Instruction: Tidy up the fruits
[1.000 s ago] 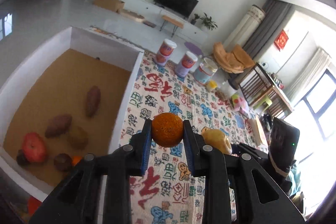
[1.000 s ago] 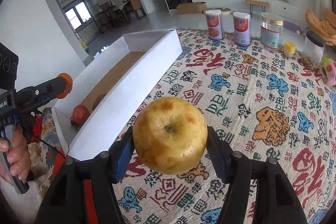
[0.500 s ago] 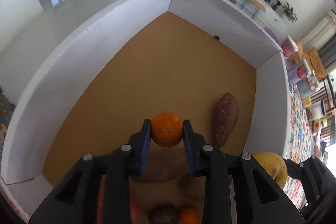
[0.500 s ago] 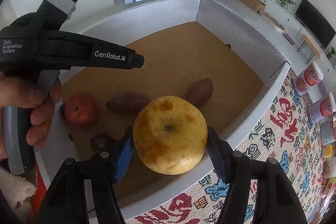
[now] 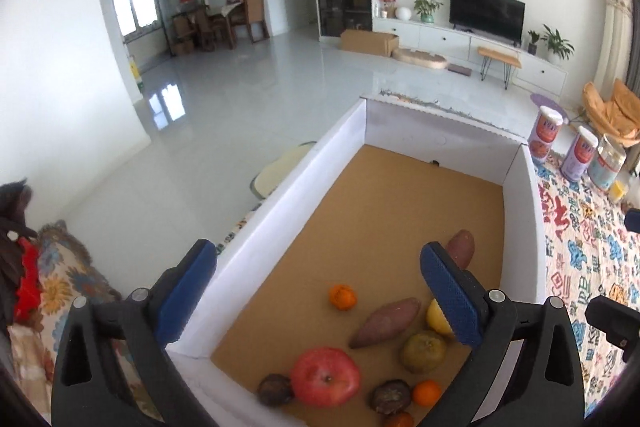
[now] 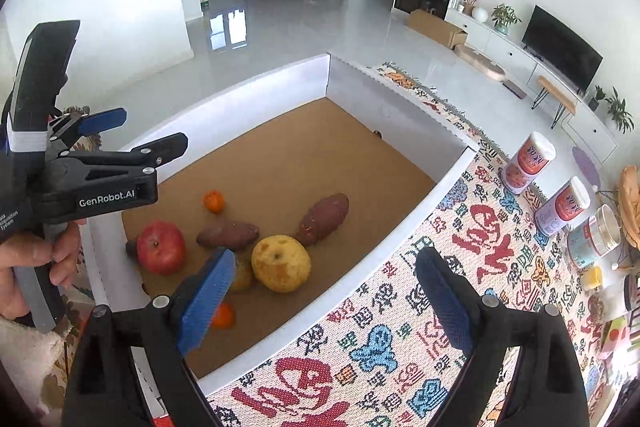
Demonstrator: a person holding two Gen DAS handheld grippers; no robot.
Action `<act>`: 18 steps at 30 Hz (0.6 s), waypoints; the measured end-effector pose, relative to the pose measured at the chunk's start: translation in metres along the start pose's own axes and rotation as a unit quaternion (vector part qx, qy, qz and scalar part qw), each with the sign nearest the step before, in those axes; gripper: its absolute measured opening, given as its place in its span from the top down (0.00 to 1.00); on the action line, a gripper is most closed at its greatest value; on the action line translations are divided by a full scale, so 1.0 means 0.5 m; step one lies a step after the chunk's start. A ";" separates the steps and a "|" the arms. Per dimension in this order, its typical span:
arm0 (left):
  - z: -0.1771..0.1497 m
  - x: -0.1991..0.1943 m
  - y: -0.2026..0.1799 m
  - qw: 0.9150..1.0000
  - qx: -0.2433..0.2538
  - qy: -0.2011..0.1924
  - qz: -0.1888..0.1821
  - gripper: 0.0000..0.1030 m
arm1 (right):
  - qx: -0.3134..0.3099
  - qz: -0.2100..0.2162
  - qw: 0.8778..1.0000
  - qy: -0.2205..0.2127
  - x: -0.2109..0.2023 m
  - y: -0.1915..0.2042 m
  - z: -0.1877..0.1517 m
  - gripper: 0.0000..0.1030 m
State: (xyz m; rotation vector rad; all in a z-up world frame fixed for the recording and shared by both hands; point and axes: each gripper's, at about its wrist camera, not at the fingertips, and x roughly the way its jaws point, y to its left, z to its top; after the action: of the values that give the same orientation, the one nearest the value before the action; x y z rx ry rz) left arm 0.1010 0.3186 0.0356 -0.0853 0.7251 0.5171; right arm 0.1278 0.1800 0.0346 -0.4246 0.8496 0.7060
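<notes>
A white box with a brown floor holds the fruit. A small orange and a yellow pear lie in it beside a red apple, two sweet potatoes, a green-brown fruit and dark chestnut-like pieces. My left gripper is open and empty above the box's near left part. My right gripper is open and empty above the box's right wall.
A patterned cloth covers the table right of the box. Two red-labelled cans and a clear jar stand at its far edge. The left gripper's body and the hand holding it are at the box's left.
Both grippers have opened. The orange has left the left gripper and the pear has left the right gripper; both now lie in the box. Both grippers have pulled up and back.
</notes>
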 end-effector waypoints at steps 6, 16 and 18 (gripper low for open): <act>-0.055 -0.042 0.015 0.999 -0.004 0.020 0.033 0.01 | 0.058 0.040 0.997 0.008 -0.012 0.009 -0.050 0.00; -0.145 -0.052 -0.013 0.997 0.044 0.049 0.030 0.01 | 0.130 0.077 0.988 0.041 0.020 0.058 -0.103 0.00; -0.150 -0.052 -0.007 0.998 0.039 0.053 0.025 0.01 | 0.133 0.075 0.988 0.037 0.012 0.063 -0.097 0.00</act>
State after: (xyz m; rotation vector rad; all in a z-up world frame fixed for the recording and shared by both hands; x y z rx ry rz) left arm 0.0407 0.2859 -0.0042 -0.0220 0.8523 0.5340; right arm 0.0821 0.1753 -0.0015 -0.1495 1.0382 0.7061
